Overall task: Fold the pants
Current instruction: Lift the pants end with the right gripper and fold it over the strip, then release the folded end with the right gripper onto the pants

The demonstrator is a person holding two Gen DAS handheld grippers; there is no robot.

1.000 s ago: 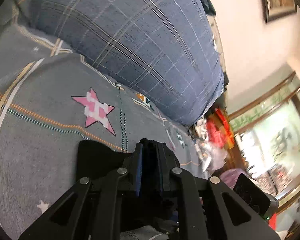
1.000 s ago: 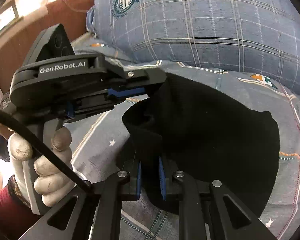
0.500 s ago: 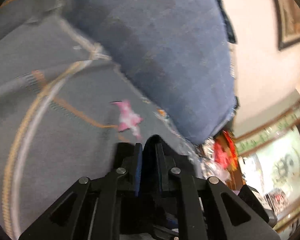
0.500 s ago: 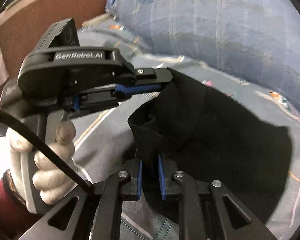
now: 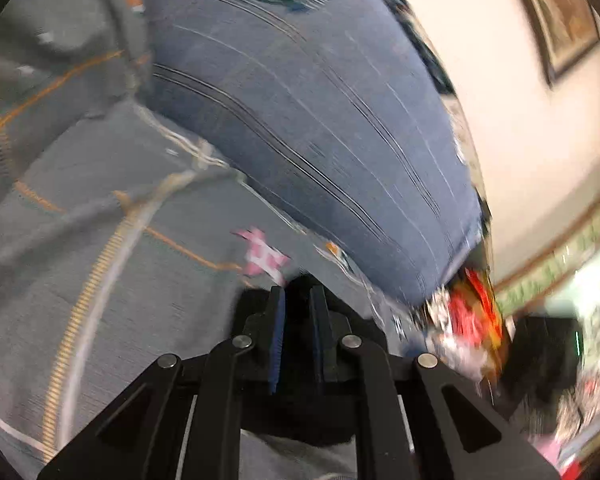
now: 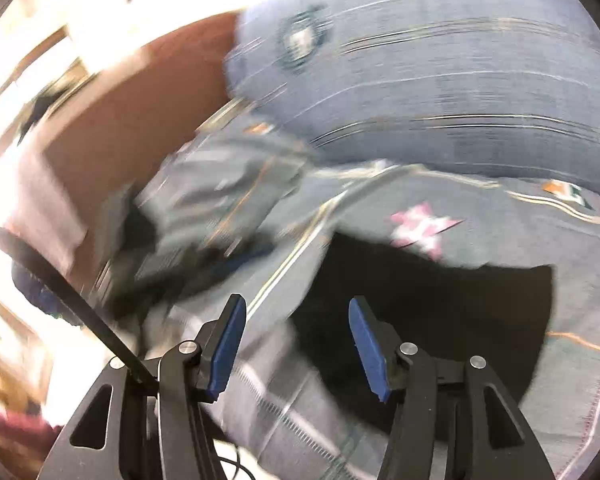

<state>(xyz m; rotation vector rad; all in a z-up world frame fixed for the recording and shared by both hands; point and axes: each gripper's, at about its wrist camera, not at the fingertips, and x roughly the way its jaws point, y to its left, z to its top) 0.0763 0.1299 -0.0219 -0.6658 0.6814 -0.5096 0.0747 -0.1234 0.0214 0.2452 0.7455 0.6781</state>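
The black pants lie folded on the grey bedsheet in the right wrist view. My right gripper hovers over their near left corner. Its jaws are opening, and the blue pads press on nothing. In the left wrist view my left gripper is shut on a fold of the black pants, which bunch between and under the pads. In the right wrist view a dark blur at the left is the left gripper. Both views are smeared by motion.
A big blue plaid pillow lies at the head of the bed, just beyond the pants. The sheet has a pink star. A brown headboard stands at the left. Red and white clutter sits past the bed's edge by a cream wall.
My right gripper has let go of the pants, spread its jaws and risen. The left gripper keeps its hold and has swung sideways. The cloth edge that stood up between the grippers has dropped flat.
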